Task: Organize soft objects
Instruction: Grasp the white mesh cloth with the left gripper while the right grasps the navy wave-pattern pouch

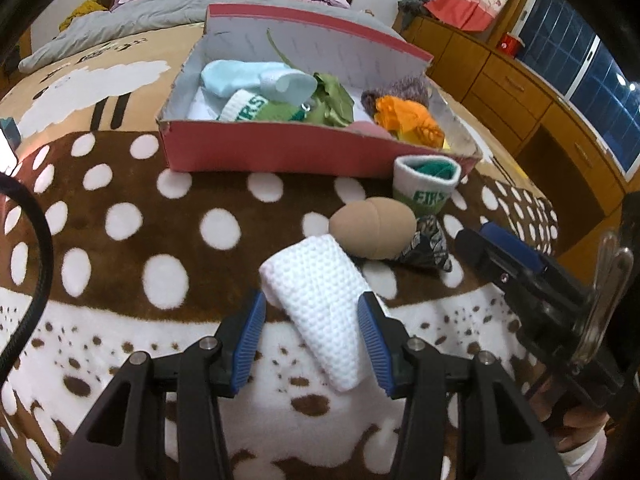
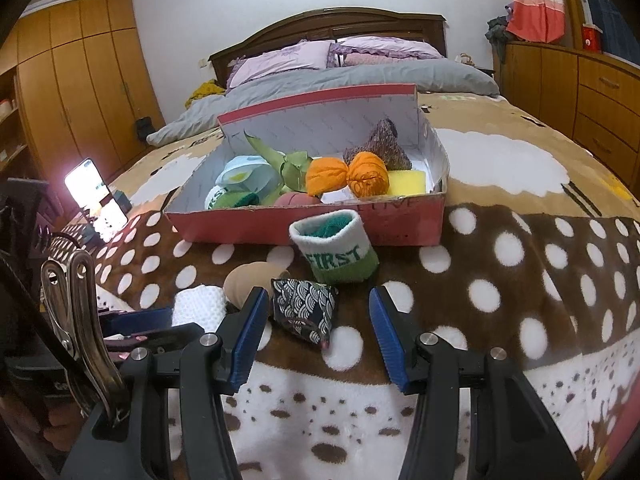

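Observation:
A white knitted cloth [image 1: 320, 304] lies on the spotted blanket between the fingers of my open left gripper [image 1: 312, 312]; the right pad [image 1: 374, 344] is against it, the left one stands apart. Beyond it lie a tan pad [image 1: 372, 226], a dark patterned pouch [image 1: 426, 246] and a green-and-white "FIRST" wristband [image 1: 426, 186]. My open right gripper [image 2: 320, 312] hovers over the patterned pouch [image 2: 302, 306], just short of the wristband [image 2: 334, 252]. The red box [image 2: 312, 226] holds several soft items, among them orange yarn [image 2: 346, 174].
The red box [image 1: 280, 152] stands open on the bed, its lid upright behind. A lit phone [image 2: 94, 192] stands at the bed's left edge. Wooden drawers [image 1: 520, 92] line the right wall. Pillows and a grey duvet [image 2: 340, 76] lie at the headboard.

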Tool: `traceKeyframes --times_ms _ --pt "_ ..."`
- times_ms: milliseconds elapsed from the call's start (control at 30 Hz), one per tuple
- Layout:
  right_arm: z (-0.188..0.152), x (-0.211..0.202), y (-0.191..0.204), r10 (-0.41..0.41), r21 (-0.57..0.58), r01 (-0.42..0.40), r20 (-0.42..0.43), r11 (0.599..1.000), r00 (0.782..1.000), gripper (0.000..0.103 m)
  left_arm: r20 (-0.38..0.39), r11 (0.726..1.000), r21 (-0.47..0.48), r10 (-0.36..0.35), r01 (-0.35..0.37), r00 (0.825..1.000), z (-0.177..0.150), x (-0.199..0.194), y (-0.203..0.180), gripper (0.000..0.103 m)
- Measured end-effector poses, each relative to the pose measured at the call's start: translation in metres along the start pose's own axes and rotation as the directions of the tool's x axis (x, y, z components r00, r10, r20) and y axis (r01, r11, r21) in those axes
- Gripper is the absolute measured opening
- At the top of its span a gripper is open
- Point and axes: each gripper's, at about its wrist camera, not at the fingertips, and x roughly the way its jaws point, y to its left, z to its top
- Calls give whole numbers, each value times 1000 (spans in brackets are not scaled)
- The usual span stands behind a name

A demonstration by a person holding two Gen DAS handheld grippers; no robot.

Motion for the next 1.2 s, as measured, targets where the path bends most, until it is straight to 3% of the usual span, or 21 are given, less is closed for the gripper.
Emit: traceKeyframes --times_ms 333,367,533,733,1000,1033,1067,1200 --pt "-6 9 -3 5 9 -4 -18 1000 1000 54 19 999 48 0 -1 1000 -5 10 -13 51" --pt "-6 10 -3 5 11 -5 -21 1000 1000 54 22 999 49 1 -2 1000 -6 10 -13 49" --pt "-9 17 -2 13 7 -12 -37 1000 999 54 50 999 47 -8 5 999 -5 3 -8 20" --pt "-10 22 4 15 -15 -16 -53 1000 998 54 81 999 35 -19 16 997 -2 -10 -1 13" --pt "-10 32 10 30 -39 -33 -87 999 996 53 112 1000 21 -19 16 994 0 -21 4 12" --pt "-10 33 10 30 -40 -34 -89 999 996 49 115 1000 19 -19 17 993 0 -22 5 12" --pt "-10 34 11 31 -44 -35 -93 998 995 38 117 1000 18 -20 18 993 0 -23 6 12" --pt "-12 32 9 26 -40 -30 -92 999 995 30 126 1000 14 -19 18 992 0 -26 7 12"
